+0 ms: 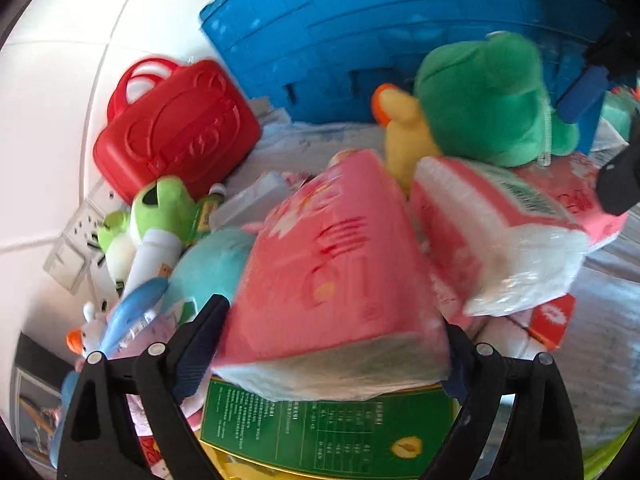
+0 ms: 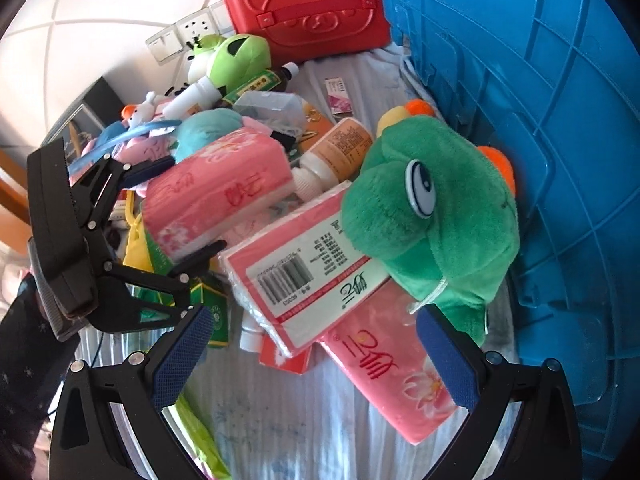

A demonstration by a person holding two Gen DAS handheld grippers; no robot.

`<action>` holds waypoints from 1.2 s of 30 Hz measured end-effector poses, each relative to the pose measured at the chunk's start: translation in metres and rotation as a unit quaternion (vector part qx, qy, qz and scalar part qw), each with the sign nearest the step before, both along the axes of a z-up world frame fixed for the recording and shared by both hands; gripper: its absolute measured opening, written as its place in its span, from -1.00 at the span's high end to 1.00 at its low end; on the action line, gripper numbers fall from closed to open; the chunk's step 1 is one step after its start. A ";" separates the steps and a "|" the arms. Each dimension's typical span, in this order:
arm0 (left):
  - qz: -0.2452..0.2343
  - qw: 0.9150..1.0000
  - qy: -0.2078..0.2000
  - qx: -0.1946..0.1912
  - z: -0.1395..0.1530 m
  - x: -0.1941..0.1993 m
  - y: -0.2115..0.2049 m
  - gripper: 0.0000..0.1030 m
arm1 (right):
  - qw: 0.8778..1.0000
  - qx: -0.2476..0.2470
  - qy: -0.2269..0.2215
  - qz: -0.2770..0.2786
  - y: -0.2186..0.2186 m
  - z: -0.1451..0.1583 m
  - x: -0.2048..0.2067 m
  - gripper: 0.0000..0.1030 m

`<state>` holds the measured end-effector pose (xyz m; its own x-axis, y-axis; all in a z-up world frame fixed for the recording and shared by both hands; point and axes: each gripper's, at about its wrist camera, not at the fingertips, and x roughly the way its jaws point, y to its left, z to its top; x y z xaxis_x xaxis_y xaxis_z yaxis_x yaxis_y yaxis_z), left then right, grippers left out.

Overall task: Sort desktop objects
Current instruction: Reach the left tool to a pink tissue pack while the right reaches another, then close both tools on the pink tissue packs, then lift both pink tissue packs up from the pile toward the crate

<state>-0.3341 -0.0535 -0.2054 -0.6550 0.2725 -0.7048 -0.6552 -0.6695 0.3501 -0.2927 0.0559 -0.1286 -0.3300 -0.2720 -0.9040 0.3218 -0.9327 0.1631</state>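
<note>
Left gripper: jaws clamped on a pink tissue pack, raised over the table's centre. Right gripper: jaws spread, empty, near the green plush frog. Blue crate: table's right edge. Red case, bottles, toys remain heaped; sorting appears barely begun.
</note>
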 end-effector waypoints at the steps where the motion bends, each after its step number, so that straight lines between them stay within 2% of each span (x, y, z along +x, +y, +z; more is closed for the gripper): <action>1: 0.010 1.000 0.005 0.001 -0.001 -0.002 -0.001 -0.79 | 1.000 0.000 -0.002 -0.002 0.000 -0.001 -0.002 -1.00; 5: 0.012 0.999 -0.008 0.044 0.010 0.002 -0.015 -0.74 | 1.000 0.003 -0.003 -0.003 -0.002 -0.004 -0.004 -1.00; 8: 0.028 0.998 0.007 0.058 0.020 0.011 -0.024 -0.71 | 1.000 -0.010 -0.015 -0.015 -0.001 -0.009 -0.009 -1.00; 13: 0.059 0.995 0.020 0.080 0.034 0.024 -0.039 -0.71 | 0.993 -0.066 -0.082 -0.058 0.000 -0.023 -0.025 -1.00; 16: 0.072 0.993 0.014 0.090 0.041 0.029 -0.048 -0.71 | 0.984 -0.066 -0.130 -0.102 -0.002 -0.039 -0.037 -1.00; 18: 0.079 0.992 0.021 0.093 0.045 0.033 -0.052 -0.71 | 0.976 -0.085 -0.161 -0.122 -0.004 -0.049 -0.045 -1.00; 25: 0.098 0.989 0.025 0.107 0.052 0.039 -0.067 -0.71 | 0.972 -0.084 -0.147 -0.162 -0.017 -0.050 -0.059 -1.00; 31: 0.105 0.987 0.026 0.115 0.058 0.043 -0.075 -0.71 | 0.948 -0.137 -0.158 -0.241 -0.009 -0.056 -0.065 -1.00; 36: 0.103 0.987 0.034 0.115 0.066 0.049 -0.079 -0.71 | 0.939 -0.147 -0.160 -0.266 -0.008 -0.053 -0.064 -1.00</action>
